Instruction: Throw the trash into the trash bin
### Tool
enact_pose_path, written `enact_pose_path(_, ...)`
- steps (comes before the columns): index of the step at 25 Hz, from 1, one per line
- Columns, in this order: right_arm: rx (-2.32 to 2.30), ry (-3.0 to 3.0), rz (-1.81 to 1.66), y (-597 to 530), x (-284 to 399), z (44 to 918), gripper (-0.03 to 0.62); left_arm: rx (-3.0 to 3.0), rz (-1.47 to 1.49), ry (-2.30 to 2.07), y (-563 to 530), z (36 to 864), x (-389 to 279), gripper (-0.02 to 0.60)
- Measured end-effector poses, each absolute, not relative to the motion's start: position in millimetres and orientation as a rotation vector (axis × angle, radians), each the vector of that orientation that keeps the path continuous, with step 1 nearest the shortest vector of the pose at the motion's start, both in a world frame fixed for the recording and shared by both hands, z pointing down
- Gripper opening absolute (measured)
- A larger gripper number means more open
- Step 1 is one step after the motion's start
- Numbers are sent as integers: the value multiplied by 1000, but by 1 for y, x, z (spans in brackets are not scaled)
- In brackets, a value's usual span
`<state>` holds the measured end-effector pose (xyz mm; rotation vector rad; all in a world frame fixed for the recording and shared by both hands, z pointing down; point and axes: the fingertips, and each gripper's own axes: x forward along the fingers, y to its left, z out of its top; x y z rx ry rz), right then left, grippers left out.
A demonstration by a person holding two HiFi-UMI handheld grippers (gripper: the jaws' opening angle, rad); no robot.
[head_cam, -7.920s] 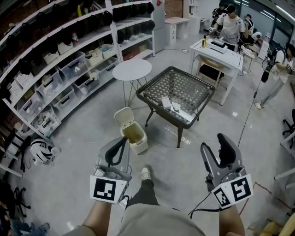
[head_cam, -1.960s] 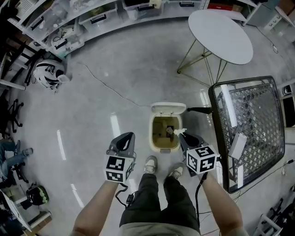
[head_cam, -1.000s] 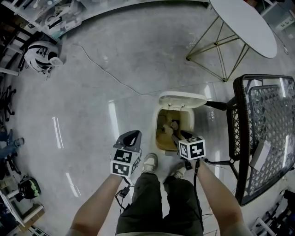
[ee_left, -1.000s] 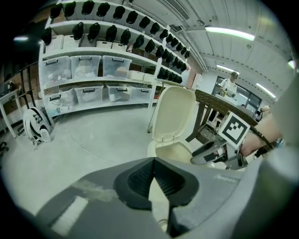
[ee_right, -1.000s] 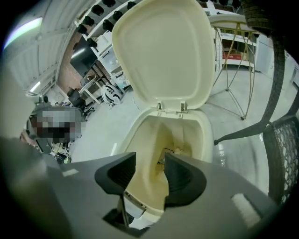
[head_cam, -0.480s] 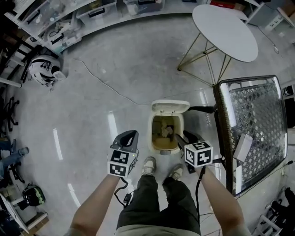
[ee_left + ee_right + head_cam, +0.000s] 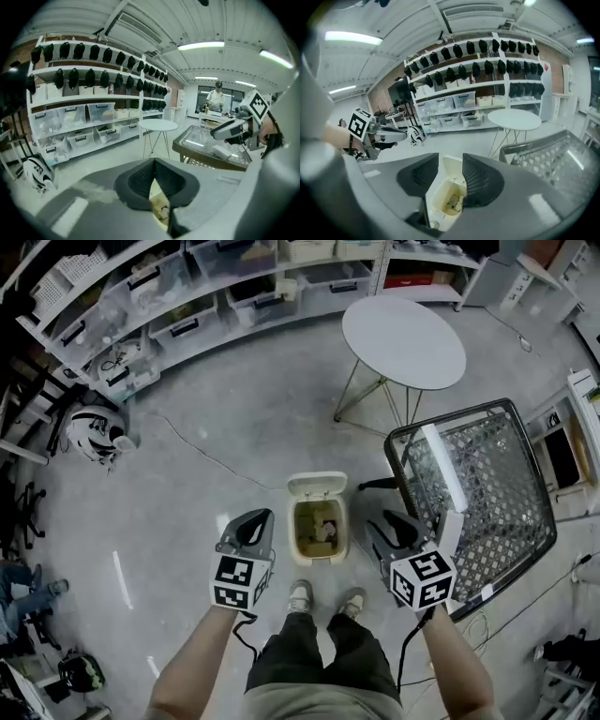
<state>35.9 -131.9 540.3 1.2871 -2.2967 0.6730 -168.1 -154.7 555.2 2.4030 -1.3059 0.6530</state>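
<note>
Head view looks steeply down on a grey floor. The trash bin (image 7: 294,532), cream coloured, stands at 12 o'clock from the person's shoes (image 7: 301,596), with its lid (image 7: 317,486) thrown back toward 12 o'clock. The trash (image 7: 324,530), some pale crumpled pieces, lies inside the bin at the bottom.

The left claw (image 7: 252,525) hovers at 9 o'clock from the bin, just beside it and above the floor. In the left gripper view its two dark pads (image 7: 140,178) meet at the tips, so this claw is closed and nothing is between them. The right claw (image 7: 397,527) hovers at 3 o'clock from the bin. In the right gripper view its jaws stand apart, and the open bin is seen through the gap, well below. These jaws have just been closing a little, and they hold nothing.

A black counter (image 7: 410,441) with a mesh top stands at 2 o'clock from the bin, and some white pieces (image 7: 443,475) lie on it. A round white table (image 7: 403,329) is at 1 o'clock. Shelves (image 7: 169,298) with clear boxes run from 10 to 12 o'clock, and a black and white helmet (image 7: 92,431) lies on the floor at 10 o'clock.
</note>
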Motion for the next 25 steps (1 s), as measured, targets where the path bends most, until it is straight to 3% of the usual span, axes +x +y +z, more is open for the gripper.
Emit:
enact_pose_path(12, 1600, -2380, 417, -75, 103, 342, 164, 2720, 503, -1282, -139, 373, -105, 3)
enact_pose_path(25, 1826, -2346, 220, -10, 165, 251, 170, 3007, 357, -1141, -84, 273, -28, 3)
